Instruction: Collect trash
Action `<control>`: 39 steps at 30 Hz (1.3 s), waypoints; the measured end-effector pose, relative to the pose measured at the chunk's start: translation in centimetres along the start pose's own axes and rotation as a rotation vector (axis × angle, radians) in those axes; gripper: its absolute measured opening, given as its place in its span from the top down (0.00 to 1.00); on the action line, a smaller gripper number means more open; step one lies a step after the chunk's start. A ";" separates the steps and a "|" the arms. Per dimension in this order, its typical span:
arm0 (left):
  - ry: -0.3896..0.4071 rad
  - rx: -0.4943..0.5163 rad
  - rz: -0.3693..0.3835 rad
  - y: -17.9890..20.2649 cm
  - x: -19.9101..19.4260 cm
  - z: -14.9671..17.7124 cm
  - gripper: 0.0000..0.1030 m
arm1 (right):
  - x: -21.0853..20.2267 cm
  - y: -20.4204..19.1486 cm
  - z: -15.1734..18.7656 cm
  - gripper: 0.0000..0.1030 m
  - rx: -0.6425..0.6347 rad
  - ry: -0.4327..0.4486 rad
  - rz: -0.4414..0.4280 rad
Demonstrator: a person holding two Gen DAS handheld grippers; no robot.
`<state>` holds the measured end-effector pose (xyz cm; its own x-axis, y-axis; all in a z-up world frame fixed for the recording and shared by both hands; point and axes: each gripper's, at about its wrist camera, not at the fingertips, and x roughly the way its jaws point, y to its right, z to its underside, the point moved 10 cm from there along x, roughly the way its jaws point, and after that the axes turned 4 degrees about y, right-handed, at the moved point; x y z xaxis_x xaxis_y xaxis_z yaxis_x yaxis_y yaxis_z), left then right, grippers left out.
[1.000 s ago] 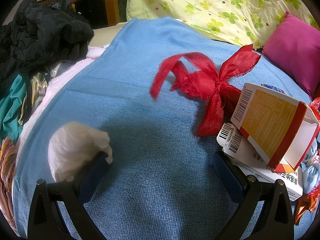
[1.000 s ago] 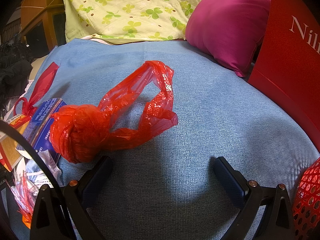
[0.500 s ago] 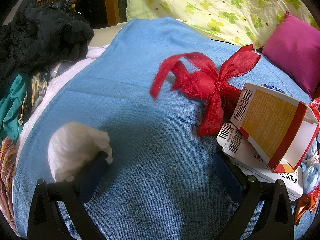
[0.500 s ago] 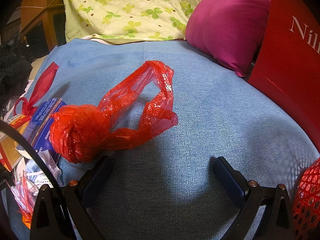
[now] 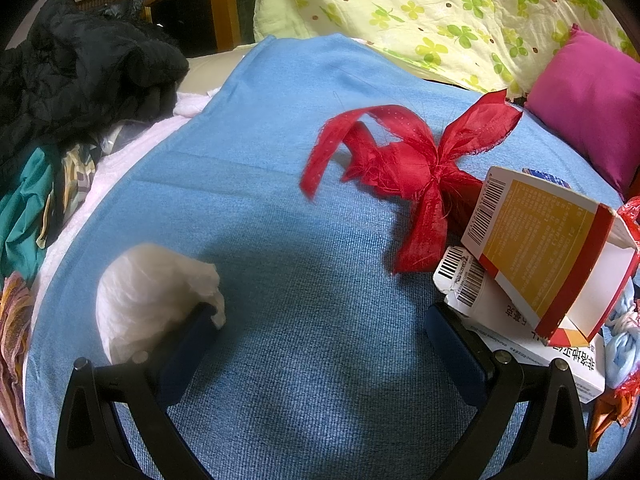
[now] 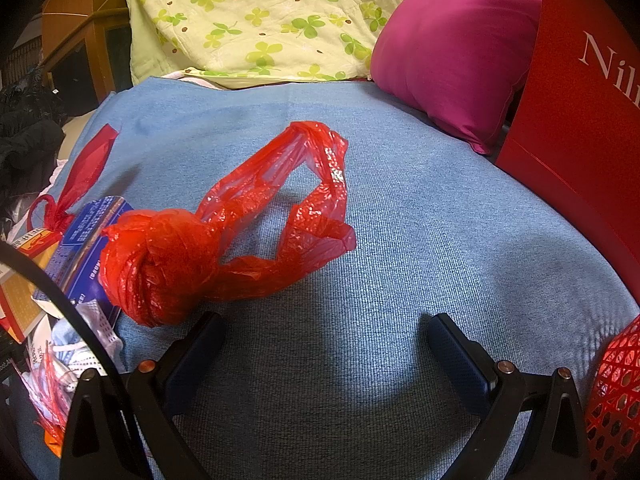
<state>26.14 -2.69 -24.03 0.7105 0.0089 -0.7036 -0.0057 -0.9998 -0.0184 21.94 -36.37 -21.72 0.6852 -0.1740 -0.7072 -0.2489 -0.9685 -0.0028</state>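
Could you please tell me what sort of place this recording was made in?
Most likely a bedroom: the trash lies on a blue blanket spread over a bed, with a clover-print quilt and a magenta pillow behind, and a clothes pile alongside.

My two wrist views sit low over the bed (image 5: 280, 208), facing its head; both share the magenta pillow (image 6: 452, 48).

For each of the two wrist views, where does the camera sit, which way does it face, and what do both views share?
Left wrist: on the left gripper, low over the blue blanket, facing a red ribbon bow, cardboard boxes and a white wad; jaws wide apart.
Right wrist: on the right gripper, facing a knotted red plastic bag and a red carton; jaws wide apart.
Shared: blanket, bow, magenta pillow, floral quilt.
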 end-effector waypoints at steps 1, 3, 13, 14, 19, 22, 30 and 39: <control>-0.001 0.000 0.001 0.0 0.0 0.0 0.00 | 0.0 -0.1 0.0 0.00 0.000 0.000 0.000; -0.003 0.003 0.002 0.0 -0.1 0.1 0.00 | 0.0 0.0 0.0 0.00 0.000 0.000 0.000; 0.136 0.048 0.009 0.7 -3.0 -2.5 0.00 | 0.0 -0.1 0.0 0.00 0.000 0.000 0.000; 0.148 0.084 0.001 1.1 -3.3 -2.5 0.00 | 0.0 -0.1 0.0 0.00 0.000 0.000 0.000; 0.076 0.102 0.023 1.8 -2.2 -1.5 0.00 | 0.0 0.0 0.0 0.00 0.000 0.000 0.000; 0.034 0.115 -0.017 1.4 -1.4 -0.8 0.00 | 0.0 0.0 0.0 0.00 0.000 0.000 0.000; -0.011 0.029 0.031 0.5 -0.1 0.3 0.00 | 0.0 -0.1 0.1 0.00 0.000 0.000 0.000; 0.013 0.025 0.033 0.6 -0.3 0.6 0.00 | 0.0 -0.1 0.1 0.00 0.000 0.000 0.000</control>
<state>25.50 -3.29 -24.20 0.7186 -0.0246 -0.6950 -0.0469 -0.9988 -0.0132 21.88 -36.24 -21.74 0.6851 -0.1740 -0.7074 -0.2488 -0.9685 -0.0028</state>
